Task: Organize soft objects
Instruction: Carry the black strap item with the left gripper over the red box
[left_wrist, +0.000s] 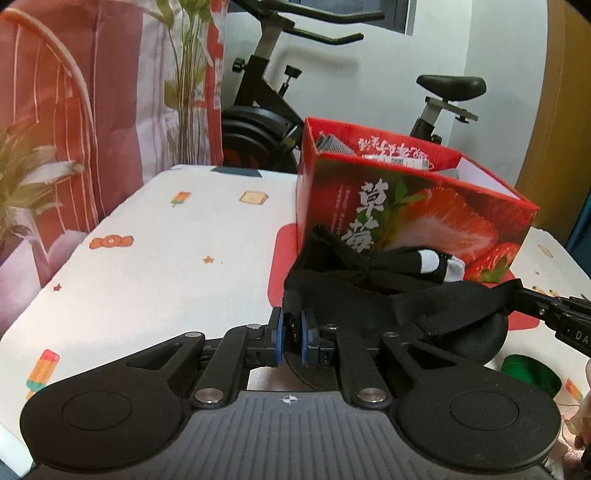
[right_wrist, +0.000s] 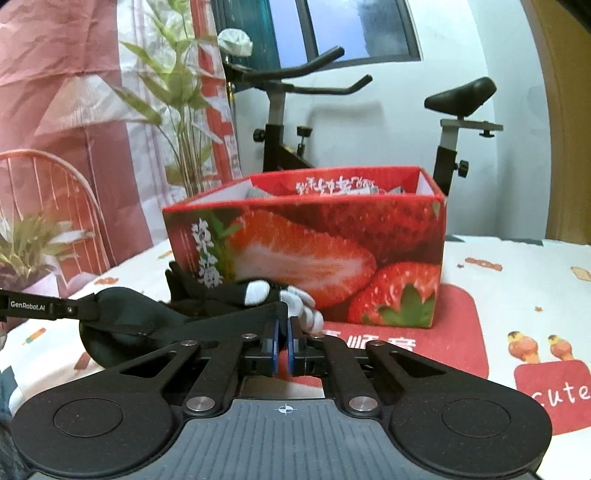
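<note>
Right claw (right_wrist: 282, 341): blue pads pinched on one end of a black strap (right_wrist: 236, 319), just in front of the strawberry box (right_wrist: 332, 254).
Left claw (right_wrist: 79, 308): enters from the left edge, gripping the strap's other end.
Black padded item (right_wrist: 122, 325): hangs from the strap between the two claws.
Black-and-white socks (right_wrist: 280, 295): bunched against the box's front.
Worktop (right_wrist: 517, 288): covered in a cartoon-print cloth.
Background: exercise bike (right_wrist: 458, 107), leafy plant (right_wrist: 181, 96).

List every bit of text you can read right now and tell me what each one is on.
"GenRobot.AI": side of the left hand-held gripper.
"cute": red patch on the tablecloth.
"草莓": front of the strawberry box.
"DA…", cut off: right hand-held gripper.
Upside-down script inside the box and characters on the red mat: too blurred or hidden.
</note>
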